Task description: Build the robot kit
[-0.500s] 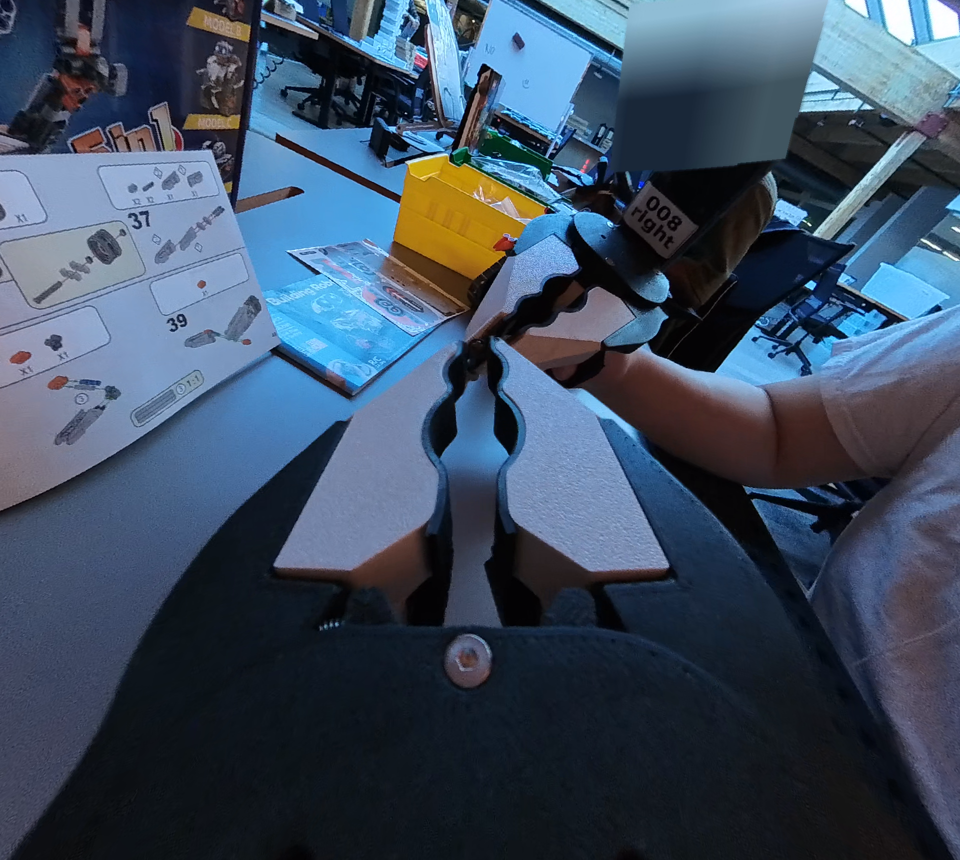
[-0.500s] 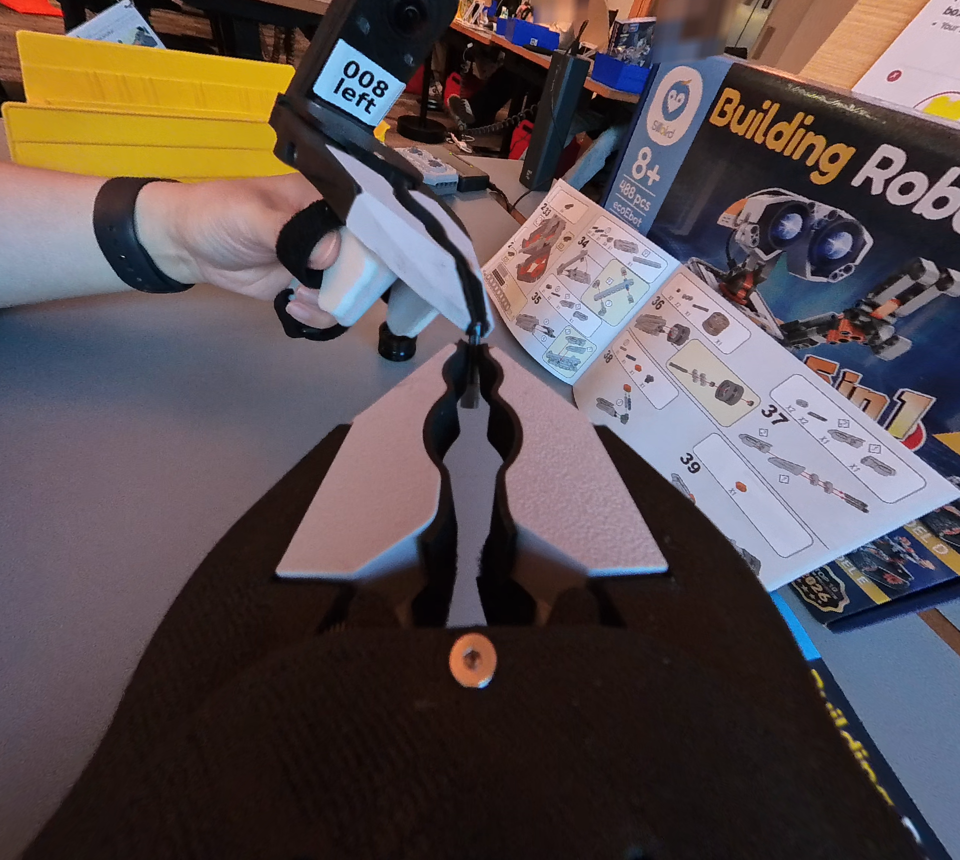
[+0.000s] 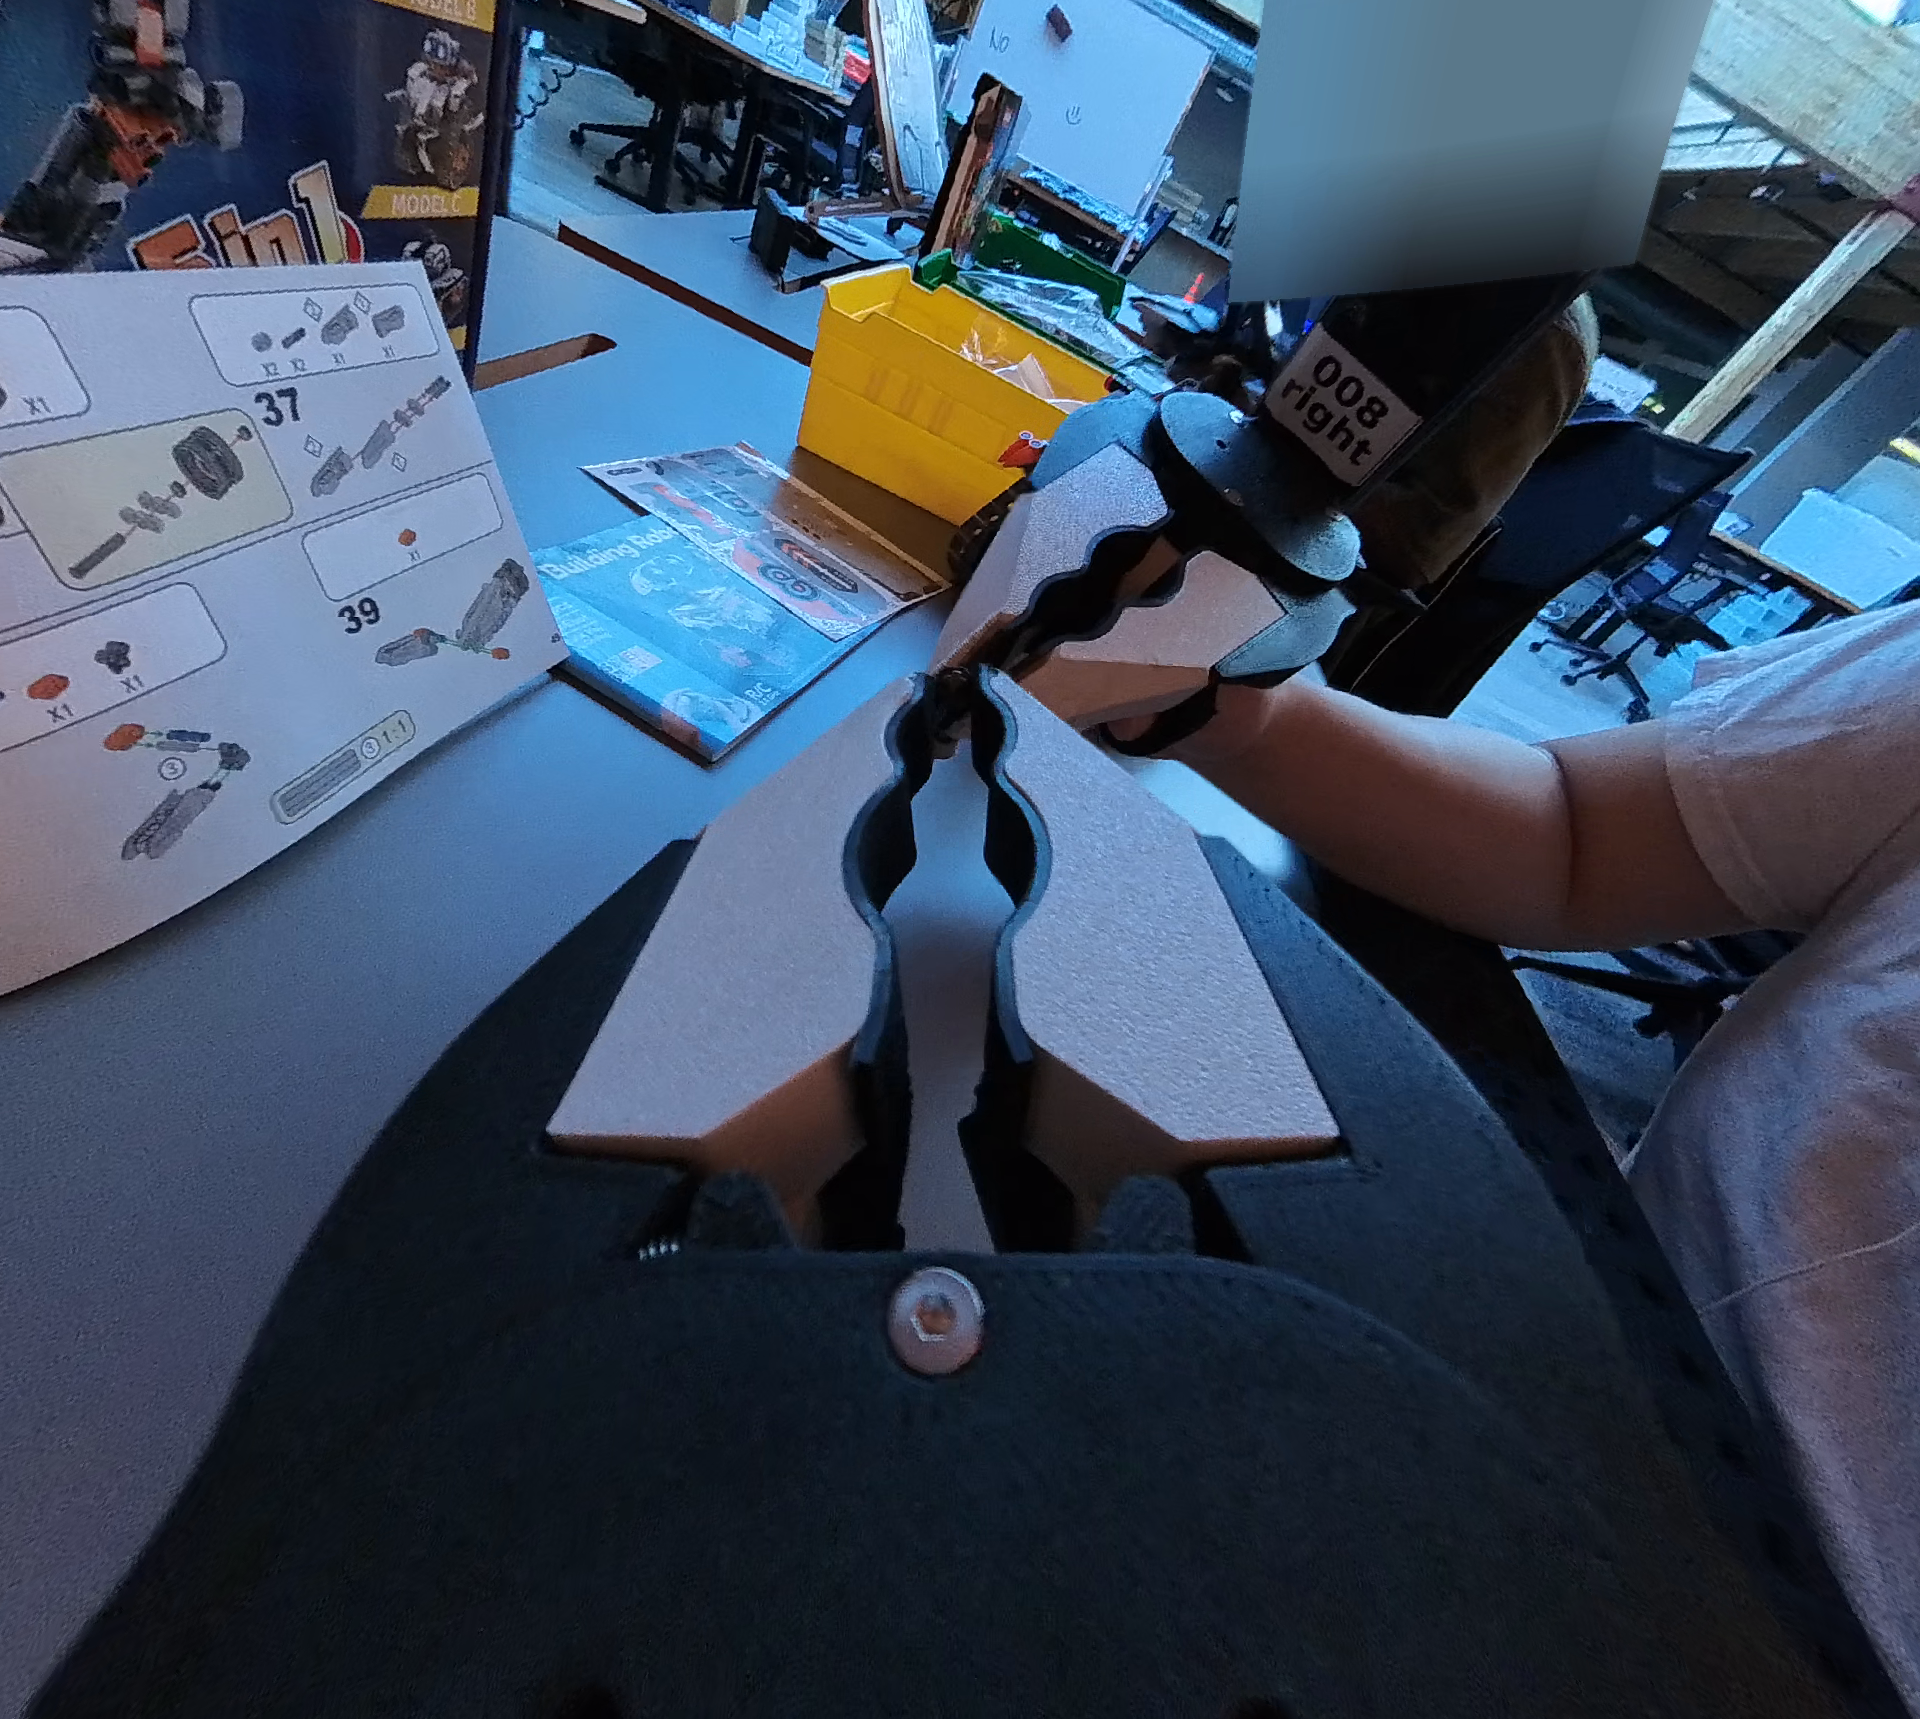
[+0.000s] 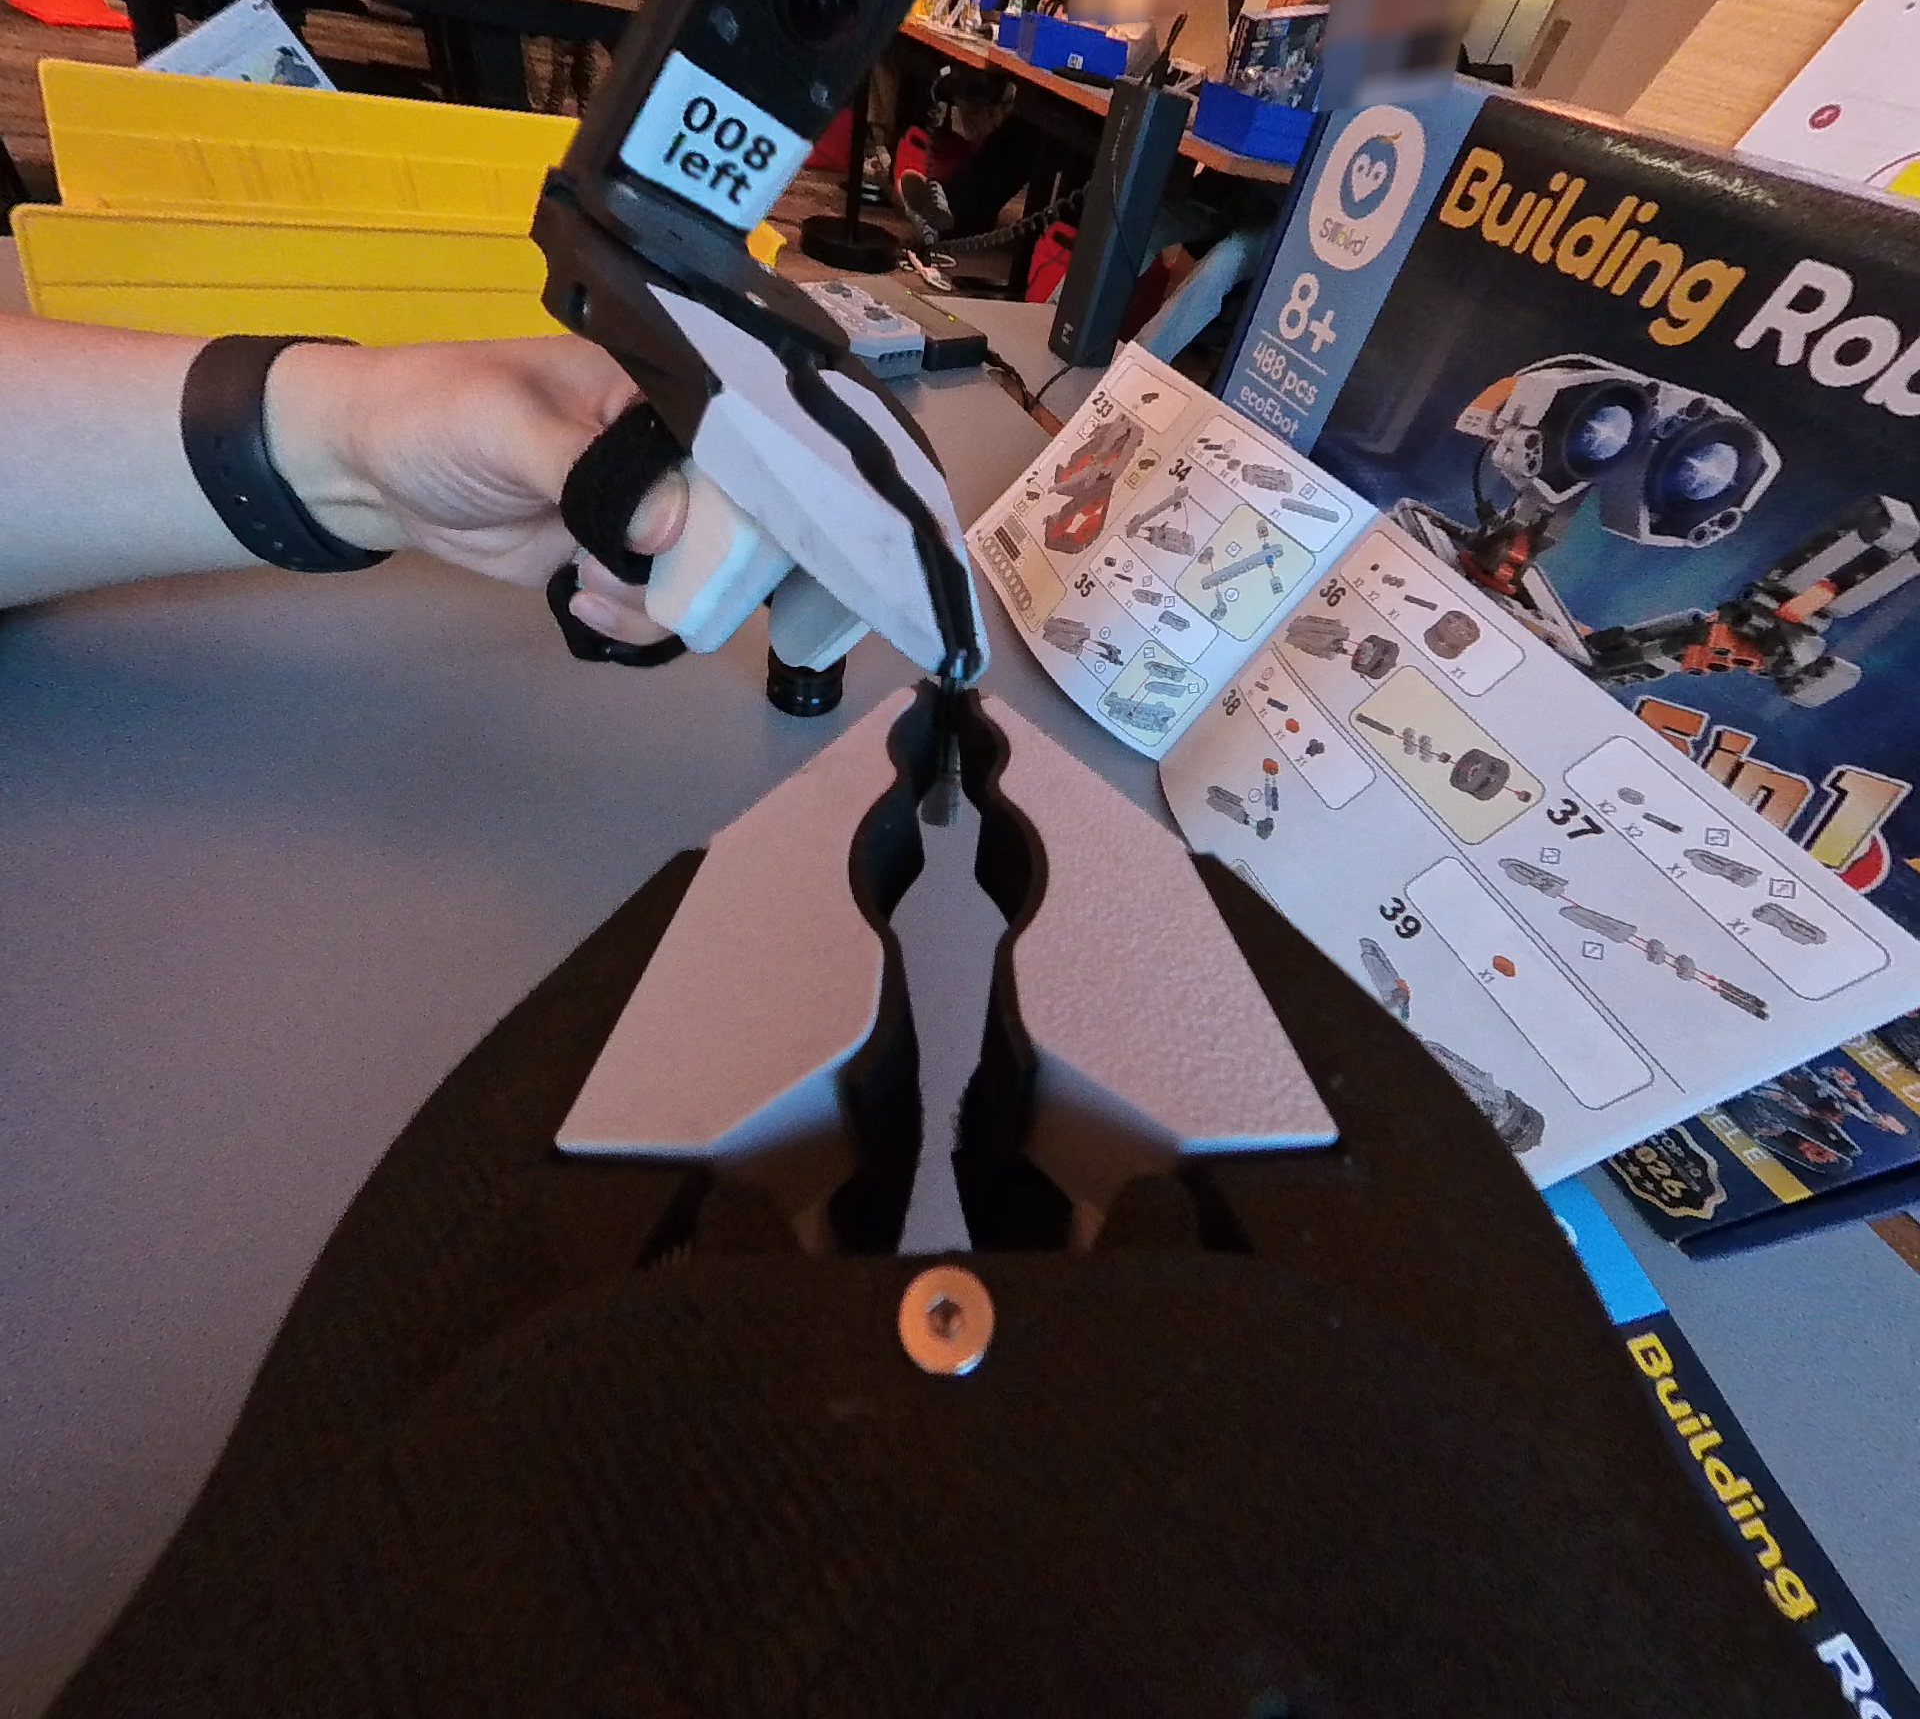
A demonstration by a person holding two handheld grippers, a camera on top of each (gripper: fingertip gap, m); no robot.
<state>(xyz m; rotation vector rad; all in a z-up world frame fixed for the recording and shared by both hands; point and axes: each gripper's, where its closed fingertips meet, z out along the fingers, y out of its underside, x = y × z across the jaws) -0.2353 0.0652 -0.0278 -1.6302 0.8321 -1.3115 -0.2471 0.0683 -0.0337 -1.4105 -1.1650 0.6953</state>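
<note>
My left gripper [image 3: 943,705] and right gripper [image 4: 943,719] meet tip to tip just above the grey table [image 3: 312,994]. The right gripper is shut on a thin grey pin [image 4: 941,786] that stands upright between its fingertips. The left gripper is shut on a small dark part [image 3: 940,719], which meets the top of the pin. I cannot tell whether pin and part are joined. The right gripper also shows in the left wrist view [image 3: 1101,589], coming from the right. The left gripper also shows in the right wrist view [image 4: 831,516], coming from the left.
An open instruction booklet [image 3: 208,589] [image 4: 1455,786] leans on a dark kit box [image 3: 208,7] [image 4: 1662,422]. A second booklet [image 3: 675,630] lies flat beside a yellow bin [image 3: 914,422] [image 4: 260,215]. A small black wheel [image 4: 800,693] sits on the table behind the left gripper. Left and right tips are no more than a few centimetres apart.
</note>
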